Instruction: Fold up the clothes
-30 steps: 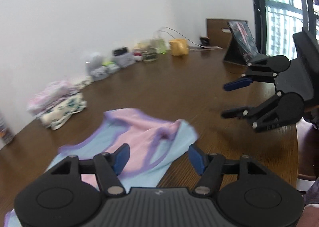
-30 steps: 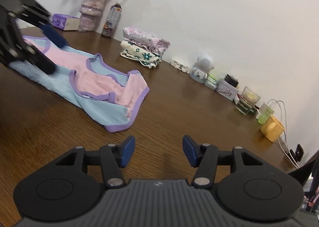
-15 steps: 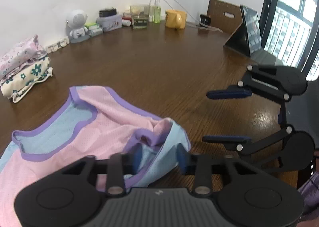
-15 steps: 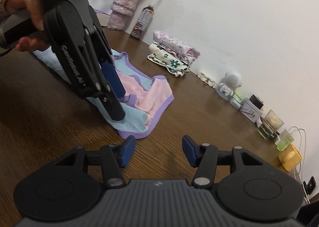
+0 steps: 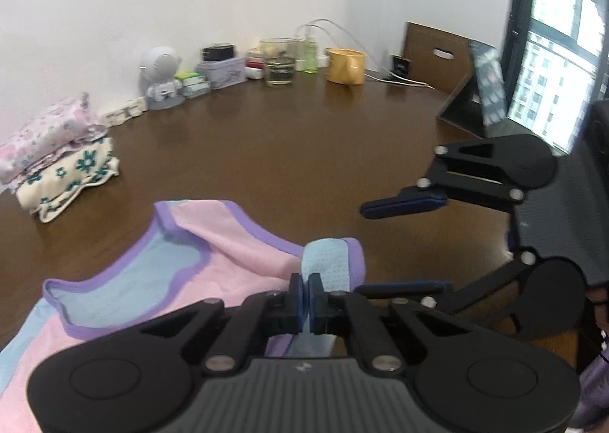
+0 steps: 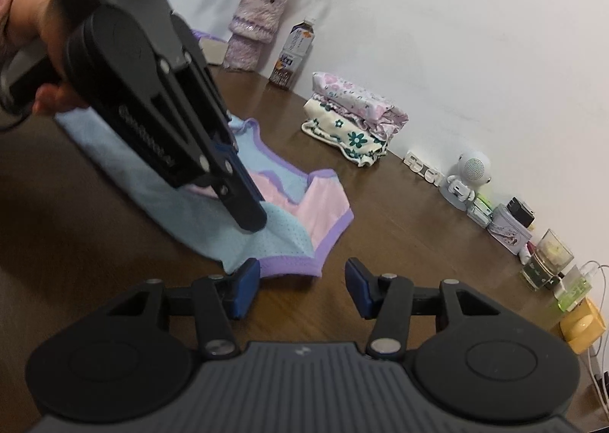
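Two tools over one soft mesh top on the glossy wooden counter (image 5: 304,136).

My left tool (image 5: 305,294) has just been closing, and its blue pads now pinch the pale-blue perforated fabric of the top (image 5: 236,238), a thin pink and blue garment with purple ribbed edging lying rumpled near the counter's front edge. My right tool (image 6: 302,282) stands spread, its flat blue pads just short of the purple hem, nothing between them. Folded floral clothes (image 6: 354,120) sit stacked by the wall.

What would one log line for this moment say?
left gripper: shut on garment corner | right gripper: open, beside hem | folded pile: untouched
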A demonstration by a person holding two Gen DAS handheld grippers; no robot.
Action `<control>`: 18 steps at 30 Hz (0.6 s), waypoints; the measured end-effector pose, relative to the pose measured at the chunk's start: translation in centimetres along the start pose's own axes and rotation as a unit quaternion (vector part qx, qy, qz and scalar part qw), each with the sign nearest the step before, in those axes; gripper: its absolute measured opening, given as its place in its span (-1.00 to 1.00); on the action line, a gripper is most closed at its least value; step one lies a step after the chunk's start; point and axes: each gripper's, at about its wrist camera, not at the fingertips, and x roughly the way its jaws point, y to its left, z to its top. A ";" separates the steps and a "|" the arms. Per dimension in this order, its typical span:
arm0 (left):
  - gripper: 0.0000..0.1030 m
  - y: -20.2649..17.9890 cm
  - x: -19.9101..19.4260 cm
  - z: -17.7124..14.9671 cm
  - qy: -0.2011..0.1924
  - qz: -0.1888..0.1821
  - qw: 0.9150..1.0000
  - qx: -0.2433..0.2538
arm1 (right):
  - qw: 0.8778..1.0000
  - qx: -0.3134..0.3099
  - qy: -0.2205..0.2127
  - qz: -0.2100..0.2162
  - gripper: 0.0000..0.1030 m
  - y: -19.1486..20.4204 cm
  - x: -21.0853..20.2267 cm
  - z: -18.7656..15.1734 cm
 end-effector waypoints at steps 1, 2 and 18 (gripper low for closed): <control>-0.96 0.3 0.2 0.0 -0.003 0.004 1.000 -0.009 | 1.000 0.003 0.000 -0.004 -0.03 -0.1 0.2 0.1; -0.96 0.7 0.4 0.0 -0.006 0.008 1.000 -0.019 | 1.000 0.005 0.001 -0.009 -0.03 -0.1 0.5 0.3; -0.68 3.1 0.3 -1.4 -0.029 0.024 0.997 -0.067 | 0.997 0.072 0.029 -0.003 -0.24 -2.6 3.6 1.9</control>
